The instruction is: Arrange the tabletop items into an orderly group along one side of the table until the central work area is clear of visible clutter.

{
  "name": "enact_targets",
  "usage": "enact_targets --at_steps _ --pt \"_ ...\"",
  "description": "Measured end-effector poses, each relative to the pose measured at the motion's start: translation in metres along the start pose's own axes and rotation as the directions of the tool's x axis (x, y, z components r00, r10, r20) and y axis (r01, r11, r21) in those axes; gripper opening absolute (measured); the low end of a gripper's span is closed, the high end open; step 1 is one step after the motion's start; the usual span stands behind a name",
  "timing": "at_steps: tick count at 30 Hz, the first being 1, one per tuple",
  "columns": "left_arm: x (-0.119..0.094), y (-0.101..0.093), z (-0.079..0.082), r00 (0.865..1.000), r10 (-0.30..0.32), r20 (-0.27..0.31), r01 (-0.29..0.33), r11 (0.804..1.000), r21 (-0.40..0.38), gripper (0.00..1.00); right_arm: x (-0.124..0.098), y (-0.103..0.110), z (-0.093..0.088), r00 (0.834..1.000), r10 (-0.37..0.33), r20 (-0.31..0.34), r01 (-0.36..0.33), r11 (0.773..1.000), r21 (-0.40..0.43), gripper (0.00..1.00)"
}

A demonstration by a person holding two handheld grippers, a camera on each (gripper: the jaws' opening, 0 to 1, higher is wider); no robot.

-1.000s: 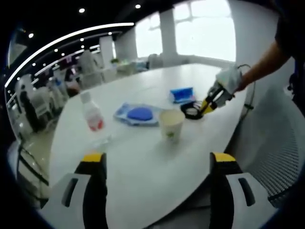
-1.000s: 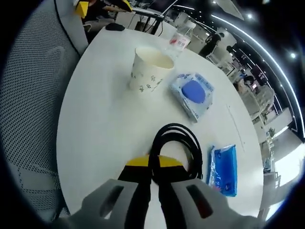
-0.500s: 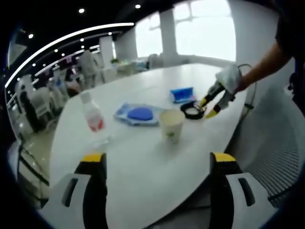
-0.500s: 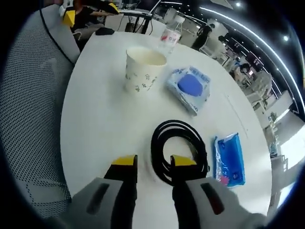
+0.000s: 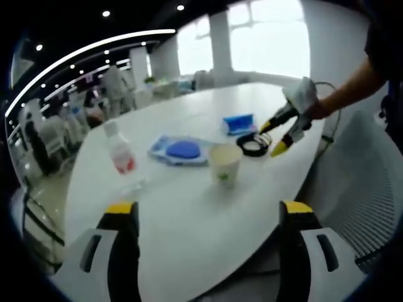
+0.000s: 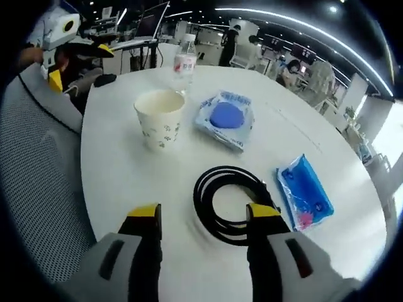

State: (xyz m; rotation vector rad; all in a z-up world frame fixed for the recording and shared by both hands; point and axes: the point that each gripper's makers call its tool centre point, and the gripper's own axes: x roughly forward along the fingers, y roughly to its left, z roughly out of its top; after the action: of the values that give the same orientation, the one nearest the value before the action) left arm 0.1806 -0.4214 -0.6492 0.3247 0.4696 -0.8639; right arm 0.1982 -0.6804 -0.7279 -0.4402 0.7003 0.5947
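Right hand-held gripper (image 6: 203,217) hovers with jaws spread wide and nothing between them, just above the coiled black cable (image 6: 232,202), which lies flat on the white surface (image 6: 119,189). The blue wipes packet (image 6: 305,197) sits just beside the coil; the blue-lidded pack (image 6: 225,117), the paper cup (image 6: 159,118) and the water bottle (image 6: 184,61) stand farther along, near one another. Left hand-held gripper (image 5: 206,212) is open too, empty, held near the surface edge, well apart from the cup. Judgement: the cable looks placed; the next pick is likely the cup or the bottle. To do it well, close on the cup low on its wall and gently, since thin paper will crush, then slide it toward the packets rather than lifting high.
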Motion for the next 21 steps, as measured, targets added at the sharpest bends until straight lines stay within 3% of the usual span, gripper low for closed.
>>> enact_targets --at_steps 4,6,11,21 --pt "0.0 -0.002 0.0 1.0 -0.013 -0.008 0.013 1.0 0.013 0.9 -0.003 -0.002 0.007 0.999 -0.01 0.032 0.008 0.997 0.08 0.6" --pt "0.001 -0.003 0.002 0.999 -0.027 -0.026 0.028 0.999 0.046 0.9 -0.005 -0.004 0.014 0.998 -0.024 0.064 0.013 0.985 0.172 0.62" --pt "0.004 0.007 0.013 0.999 -0.032 -0.03 0.034 0.999 0.042 0.88 -0.009 -0.005 0.02 0.995 -0.038 0.091 0.009 0.954 0.3 0.67" --pt "0.007 0.044 0.054 0.999 -0.026 -0.047 0.031 0.992 0.126 0.88 -0.013 -0.006 0.025 0.991 -0.068 0.118 0.014 0.915 0.403 0.67"
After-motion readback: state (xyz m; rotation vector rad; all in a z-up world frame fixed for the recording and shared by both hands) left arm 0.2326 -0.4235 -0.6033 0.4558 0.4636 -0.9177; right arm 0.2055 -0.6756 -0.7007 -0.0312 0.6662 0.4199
